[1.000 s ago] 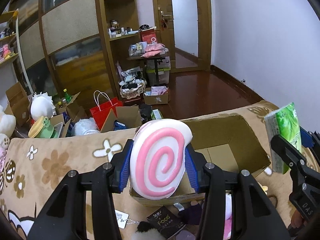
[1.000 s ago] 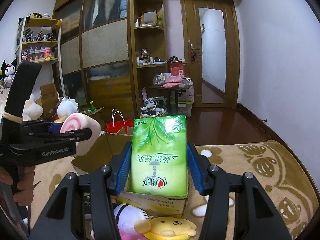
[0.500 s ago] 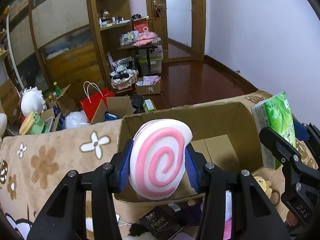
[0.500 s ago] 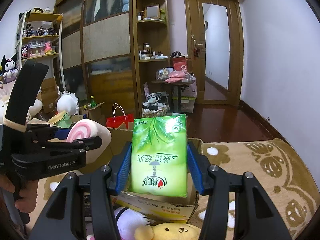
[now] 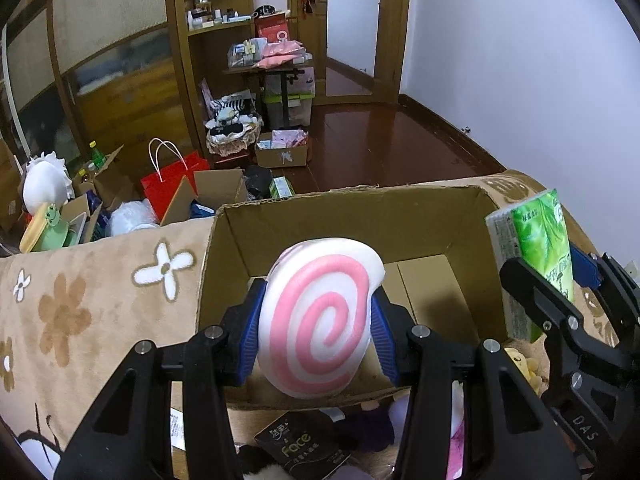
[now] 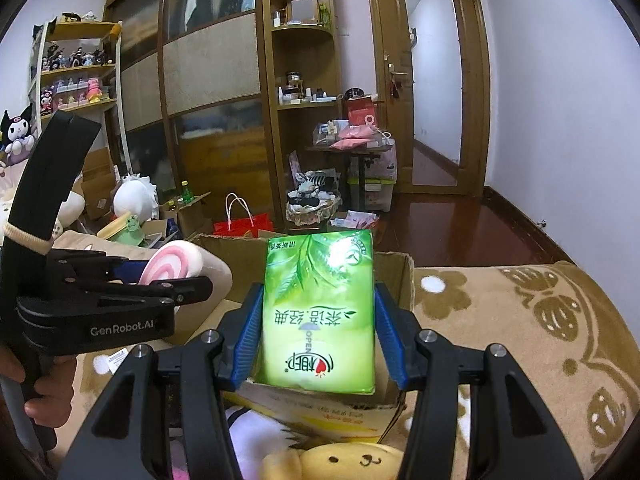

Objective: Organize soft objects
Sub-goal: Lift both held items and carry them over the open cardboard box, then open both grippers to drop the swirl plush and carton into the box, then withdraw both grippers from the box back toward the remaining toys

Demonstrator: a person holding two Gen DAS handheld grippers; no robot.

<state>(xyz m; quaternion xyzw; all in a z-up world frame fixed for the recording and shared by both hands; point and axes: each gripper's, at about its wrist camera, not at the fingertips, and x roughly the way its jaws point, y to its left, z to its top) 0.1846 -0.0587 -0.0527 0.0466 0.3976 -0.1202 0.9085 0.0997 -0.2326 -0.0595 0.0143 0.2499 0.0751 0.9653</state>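
left gripper (image 5: 318, 330) pinching pink-swirl plush (image 5: 320, 320) over cardboard box (image 5: 344, 216) | right gripper (image 6: 318, 330) clamped on green tissue pack (image 6: 320, 312), held above the box's right side

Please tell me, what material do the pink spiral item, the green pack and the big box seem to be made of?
Spiral cushion: probably soft foam or plush, matte; its edges bulge between the fingers.
Tissue pack: glossy plastic film, showing bright glare; contents likely paper tissue.
Box: brown corrugated cardboard, matte, with a rough torn rim.
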